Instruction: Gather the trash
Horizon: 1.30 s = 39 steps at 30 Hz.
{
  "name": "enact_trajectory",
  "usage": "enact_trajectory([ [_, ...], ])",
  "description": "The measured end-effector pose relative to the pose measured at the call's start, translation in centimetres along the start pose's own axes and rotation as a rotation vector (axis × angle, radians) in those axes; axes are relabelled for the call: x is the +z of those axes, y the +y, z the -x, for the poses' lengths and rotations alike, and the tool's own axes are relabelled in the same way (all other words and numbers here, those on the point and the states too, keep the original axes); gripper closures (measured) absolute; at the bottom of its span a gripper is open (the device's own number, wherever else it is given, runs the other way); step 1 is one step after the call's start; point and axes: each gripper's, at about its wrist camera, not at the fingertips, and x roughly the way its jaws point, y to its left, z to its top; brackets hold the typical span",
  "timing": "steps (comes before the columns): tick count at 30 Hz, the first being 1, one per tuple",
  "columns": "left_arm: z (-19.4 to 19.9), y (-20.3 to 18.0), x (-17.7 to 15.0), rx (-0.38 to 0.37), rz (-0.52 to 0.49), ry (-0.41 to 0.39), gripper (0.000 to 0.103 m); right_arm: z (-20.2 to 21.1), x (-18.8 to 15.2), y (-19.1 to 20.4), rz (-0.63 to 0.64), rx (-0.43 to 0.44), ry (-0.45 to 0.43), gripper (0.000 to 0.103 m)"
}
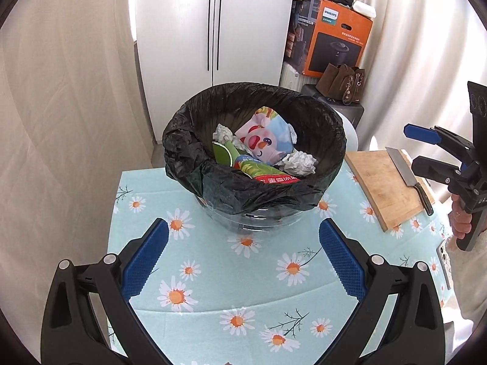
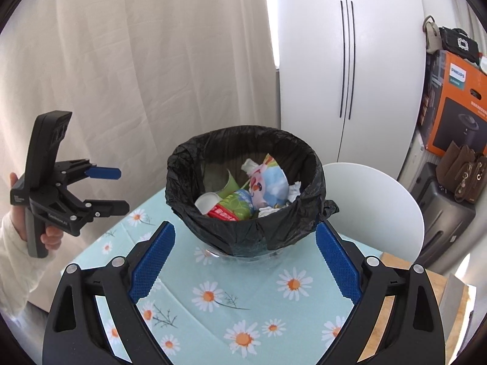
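A bin lined with a black bag (image 1: 252, 188) stands on the daisy tablecloth (image 1: 213, 273). Inside it lie a cartoon pig wrapper (image 1: 264, 143), crumpled tissues (image 1: 298, 162), a green paper cup (image 1: 223, 155) and a red and green packet (image 1: 274, 178). My left gripper (image 1: 243, 225) is open and empty just in front of the bin. The right gripper (image 1: 414, 149) hangs open beside the bin at the right. In the right wrist view the right gripper (image 2: 246, 228) stands open before the bin (image 2: 243, 234), and the left gripper (image 2: 123, 188) is open in a hand at the left.
A wooden cutting board (image 1: 386, 182) with a knife (image 1: 408, 173) lies right of the bin, and a phone (image 1: 444, 258) sits near the table's right edge. A white chair (image 2: 374, 200) stands behind the table. Beyond are a white cabinet (image 1: 213, 24), curtains and an orange box (image 1: 331, 39).
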Motion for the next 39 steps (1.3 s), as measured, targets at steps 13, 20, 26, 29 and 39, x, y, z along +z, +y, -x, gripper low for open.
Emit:
enact_trajectory([
  [13,3.3,-3.8,-4.7,0.044,-0.066,-0.042,0.006,3.7,-5.0,2.5,-0.014,-0.017,0.031,0.014],
  [20,4.6,-4.7,-5.8,0.067,-0.07,-0.046,0.006,4.8,-6.2,2.9,-0.02,-0.02,0.028,0.014],
  [26,5.4,-5.3,-6.1,0.07,-0.065,-0.054,0.006,5.6,-6.4,2.9,-0.022,-0.02,0.02,0.014],
  [29,5.6,-5.7,-6.2,0.073,-0.074,-0.053,0.006,5.9,-6.5,3.0,-0.02,-0.021,0.017,0.014],
  [39,5.6,-6.2,-6.2,0.08,-0.075,-0.047,0.006,6.4,-6.9,2.7,-0.033,-0.04,0.015,0.014],
])
